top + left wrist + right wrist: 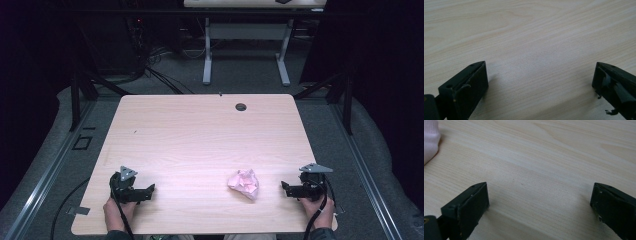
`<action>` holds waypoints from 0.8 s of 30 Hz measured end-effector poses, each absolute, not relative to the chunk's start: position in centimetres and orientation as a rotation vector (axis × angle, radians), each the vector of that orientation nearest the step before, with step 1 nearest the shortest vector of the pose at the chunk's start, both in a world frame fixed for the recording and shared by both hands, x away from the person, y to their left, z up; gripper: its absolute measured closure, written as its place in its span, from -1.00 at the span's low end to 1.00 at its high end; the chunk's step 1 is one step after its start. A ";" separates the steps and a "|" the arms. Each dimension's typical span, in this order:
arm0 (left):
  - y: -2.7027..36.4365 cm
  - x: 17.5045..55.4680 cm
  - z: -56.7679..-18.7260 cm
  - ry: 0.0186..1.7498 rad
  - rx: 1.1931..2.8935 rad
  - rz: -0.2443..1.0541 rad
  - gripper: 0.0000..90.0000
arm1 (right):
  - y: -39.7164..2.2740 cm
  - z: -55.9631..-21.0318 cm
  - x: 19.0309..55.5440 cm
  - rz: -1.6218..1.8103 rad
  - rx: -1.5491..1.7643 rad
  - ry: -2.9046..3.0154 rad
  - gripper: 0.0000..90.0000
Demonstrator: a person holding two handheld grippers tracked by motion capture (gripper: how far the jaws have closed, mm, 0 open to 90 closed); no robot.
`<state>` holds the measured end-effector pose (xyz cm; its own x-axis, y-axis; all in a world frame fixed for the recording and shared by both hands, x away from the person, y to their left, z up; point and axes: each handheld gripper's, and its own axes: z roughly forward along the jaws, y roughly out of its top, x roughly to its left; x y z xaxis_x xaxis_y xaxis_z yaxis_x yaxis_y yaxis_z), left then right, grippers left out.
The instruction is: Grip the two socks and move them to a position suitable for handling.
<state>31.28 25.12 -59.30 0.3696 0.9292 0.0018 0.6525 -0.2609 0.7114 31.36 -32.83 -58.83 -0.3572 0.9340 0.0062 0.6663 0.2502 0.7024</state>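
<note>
High view shows the crumpled pink cloth (244, 183) just left of the right gripper (286, 187), far from the left gripper (150, 190); both gape wide, empty.

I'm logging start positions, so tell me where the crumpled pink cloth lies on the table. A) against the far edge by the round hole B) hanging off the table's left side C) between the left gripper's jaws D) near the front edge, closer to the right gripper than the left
D: the high view shows the pink cloth near the table's front edge, just beside the right gripper and well away from the left gripper.
</note>
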 end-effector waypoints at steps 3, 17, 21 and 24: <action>25.1 31.3 -59.3 1.364 2.008 0.572 -1.00 | -32.8 -58.8 31.4 0.876 1.458 2.113 -0.96; 25.1 31.3 -59.3 1.369 2.003 0.570 -1.00 | -33.1 -58.2 31.8 0.864 1.501 2.173 -0.97; 25.1 31.3 -59.3 1.371 2.002 0.570 -1.00 | -32.9 -55.8 31.3 0.960 1.520 2.169 -0.97; 25.1 31.3 -59.3 1.371 2.003 0.572 -1.00 | -31.8 -52.9 30.6 1.022 1.444 2.205 -0.92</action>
<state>31.31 25.06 -59.29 0.3619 0.9322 -0.0008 0.6554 -0.2538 0.7113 30.65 -31.78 -52.87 -0.4419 0.8891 0.1193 0.6656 0.2358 0.7081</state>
